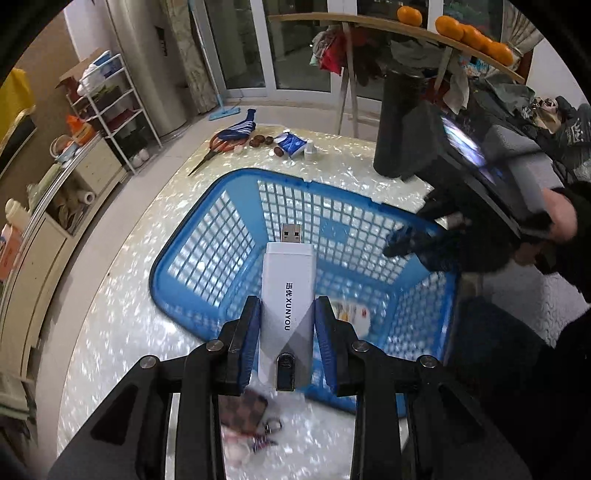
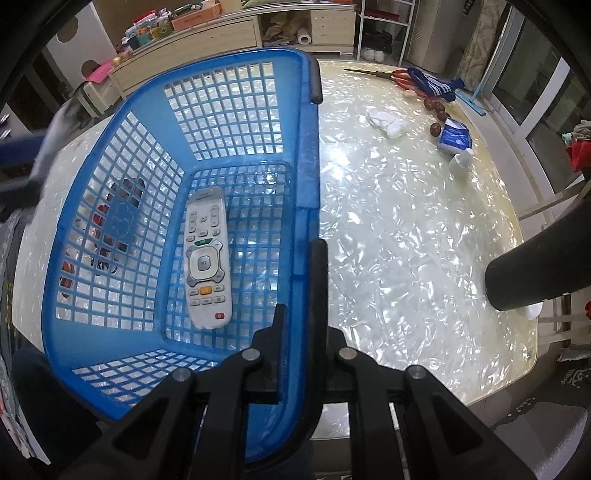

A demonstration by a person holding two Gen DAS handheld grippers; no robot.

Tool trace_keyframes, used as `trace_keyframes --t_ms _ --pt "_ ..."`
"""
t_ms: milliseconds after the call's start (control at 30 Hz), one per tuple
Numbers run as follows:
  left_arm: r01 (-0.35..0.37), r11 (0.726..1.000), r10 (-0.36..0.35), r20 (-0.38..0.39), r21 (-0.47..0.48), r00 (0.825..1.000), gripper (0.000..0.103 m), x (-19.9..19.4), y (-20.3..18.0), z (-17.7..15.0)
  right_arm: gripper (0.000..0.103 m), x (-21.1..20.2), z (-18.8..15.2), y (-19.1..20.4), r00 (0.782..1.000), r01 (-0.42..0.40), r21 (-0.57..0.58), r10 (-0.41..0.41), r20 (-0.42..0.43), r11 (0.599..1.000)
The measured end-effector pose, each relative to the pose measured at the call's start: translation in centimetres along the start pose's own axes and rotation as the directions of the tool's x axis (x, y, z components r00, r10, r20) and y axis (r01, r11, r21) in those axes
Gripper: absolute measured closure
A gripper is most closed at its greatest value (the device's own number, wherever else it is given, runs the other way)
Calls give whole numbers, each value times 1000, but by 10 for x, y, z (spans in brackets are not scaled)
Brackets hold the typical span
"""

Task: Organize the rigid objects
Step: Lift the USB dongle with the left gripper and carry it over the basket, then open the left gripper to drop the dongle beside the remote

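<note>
My left gripper (image 1: 287,314) is shut on a white USB dongle (image 1: 287,295) marked XUNYOU, plug pointing forward, held above the near rim of the blue plastic basket (image 1: 184,236). My right gripper (image 2: 301,317) is shut on the basket's right rim (image 2: 308,177); it also shows in the left wrist view (image 1: 417,243) at the basket's far right rim. A white remote control (image 2: 206,258) lies face up on the basket floor. A checkered wallet with keys (image 1: 245,410) lies on the table under my left gripper.
On the pearly table (image 2: 406,229) lie scissors (image 2: 384,75), a striped blue sock (image 2: 434,85), brown nuts (image 2: 436,107), a blue tissue pack (image 2: 454,136), white crumpled paper (image 2: 386,120), and a black cylinder (image 2: 535,273). A cabinet (image 2: 221,33) stands beyond.
</note>
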State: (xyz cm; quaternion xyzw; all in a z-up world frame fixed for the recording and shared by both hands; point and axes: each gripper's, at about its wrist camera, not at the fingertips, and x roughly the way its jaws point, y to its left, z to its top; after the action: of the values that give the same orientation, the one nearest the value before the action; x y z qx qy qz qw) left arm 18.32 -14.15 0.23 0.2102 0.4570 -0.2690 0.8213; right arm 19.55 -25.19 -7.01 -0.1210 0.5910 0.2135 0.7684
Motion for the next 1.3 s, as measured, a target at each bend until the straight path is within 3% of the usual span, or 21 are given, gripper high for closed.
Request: trace_keyframes --t_ms 200,433,967,1033,1100,1200,1300 --pt "27 997 -23 -56 69 998 70 43 -9 16 93 0 -2 -4 1000 -20 39 20 3 999" --pt "35 994 -19 -145 106 989 70 90 -12 12 93 3 -1 -5 1000 -15 63 16 -7 998" --pt "30 986 11 -243 163 970 69 123 -18 1 93 6 -3 -12 999 -49 88 49 2 995" --pt "23 986 20 -252 166 967 63 124 -19 0 93 6 -3 -11 999 -51 87 51 1 995" --pt "37 987 5 -260 154 966 44 124 -18 1 93 6 -3 -10 999 -53 86 53 0 995" --pt "34 989 2 -245 146 970 29 119 -18 5 93 7 -4 -9 998 -55 84 55 -1 995" --pt "26 989 10 -243 145 970 22 115 -16 7 93 8 -5 -9 998 -59 88 59 1 994"
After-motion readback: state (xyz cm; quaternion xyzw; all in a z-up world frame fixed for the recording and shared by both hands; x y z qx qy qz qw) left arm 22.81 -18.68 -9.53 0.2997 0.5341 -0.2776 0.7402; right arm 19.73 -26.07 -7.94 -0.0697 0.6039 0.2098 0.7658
